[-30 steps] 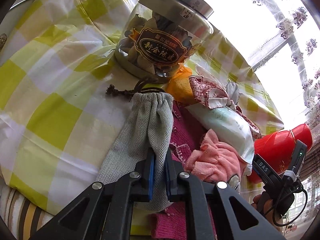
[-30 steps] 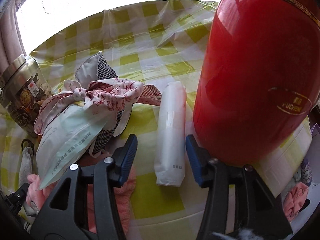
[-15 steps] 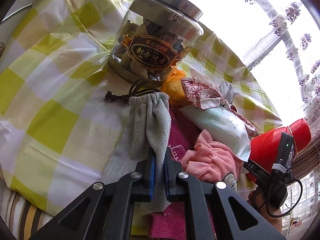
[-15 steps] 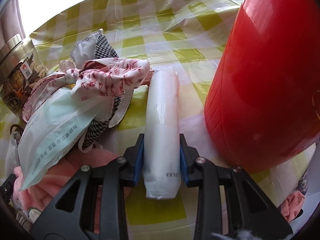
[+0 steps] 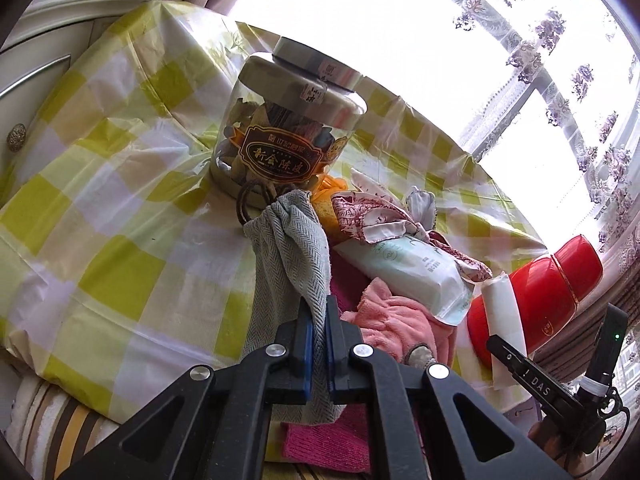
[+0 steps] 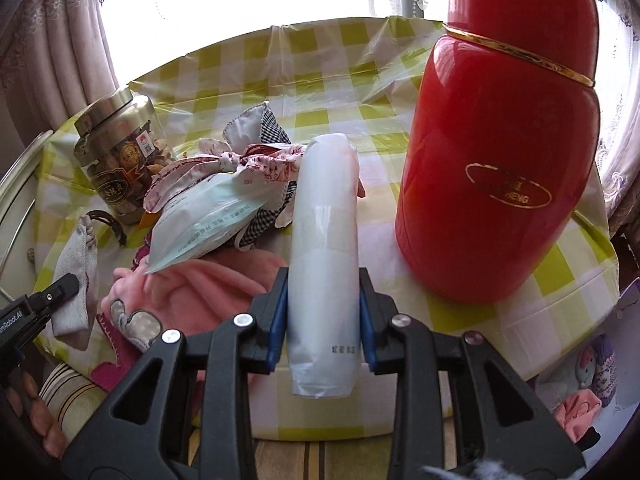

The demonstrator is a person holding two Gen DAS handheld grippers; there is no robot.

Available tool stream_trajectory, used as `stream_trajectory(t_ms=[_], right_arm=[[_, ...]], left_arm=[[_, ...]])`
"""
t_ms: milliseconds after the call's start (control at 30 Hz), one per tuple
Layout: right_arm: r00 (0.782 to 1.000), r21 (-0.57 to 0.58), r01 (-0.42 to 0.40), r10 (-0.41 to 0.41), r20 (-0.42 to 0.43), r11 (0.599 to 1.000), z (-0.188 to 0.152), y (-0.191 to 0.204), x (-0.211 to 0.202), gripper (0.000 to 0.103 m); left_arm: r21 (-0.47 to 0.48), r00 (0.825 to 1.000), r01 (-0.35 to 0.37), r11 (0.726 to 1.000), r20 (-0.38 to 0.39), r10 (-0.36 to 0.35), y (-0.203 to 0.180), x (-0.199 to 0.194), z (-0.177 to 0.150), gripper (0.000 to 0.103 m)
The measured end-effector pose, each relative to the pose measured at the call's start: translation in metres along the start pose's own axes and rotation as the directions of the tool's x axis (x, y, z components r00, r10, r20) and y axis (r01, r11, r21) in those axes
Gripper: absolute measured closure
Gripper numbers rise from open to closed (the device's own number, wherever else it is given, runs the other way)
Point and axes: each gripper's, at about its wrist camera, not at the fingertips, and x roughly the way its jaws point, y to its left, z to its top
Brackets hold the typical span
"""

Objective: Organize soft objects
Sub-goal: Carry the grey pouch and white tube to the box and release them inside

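Left gripper (image 5: 316, 344) pinches the grey herringbone drawstring pouch (image 5: 292, 264), lifted beside the jar (image 5: 288, 136). Right gripper (image 6: 323, 312) clamps the white plastic-wrapped roll (image 6: 324, 248), tilted up beside the red thermos (image 6: 500, 152).

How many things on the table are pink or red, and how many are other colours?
Pink or red: 3: flask, towel, magenta cloth
White: 2: roll, packet
Grey: 1: pouch
Patterned: 1: scarf
Clear: 1: jar
Total: 8
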Motion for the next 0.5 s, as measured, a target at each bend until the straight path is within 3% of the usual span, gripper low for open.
stream_trajectory(t_ms=[267, 500], right_arm=[[0.999, -0.022, -0.037, 0.038, 0.018, 0.999, -0.014, -0.019, -0.040, 0.068], [0.999, -0.053, -0.017, 0.019, 0.029, 0.998, -0.026, -0.038, -0.071, 0.068]], left_arm=[[0.070, 0.997, 0.010, 0.997, 0.074, -0.015, -0.032, -0.031, -0.010, 0.099], [0.136, 0.994, 0.094, 0.986, 0.041, -0.100, -0.077, -0.040, -0.028, 0.099]])
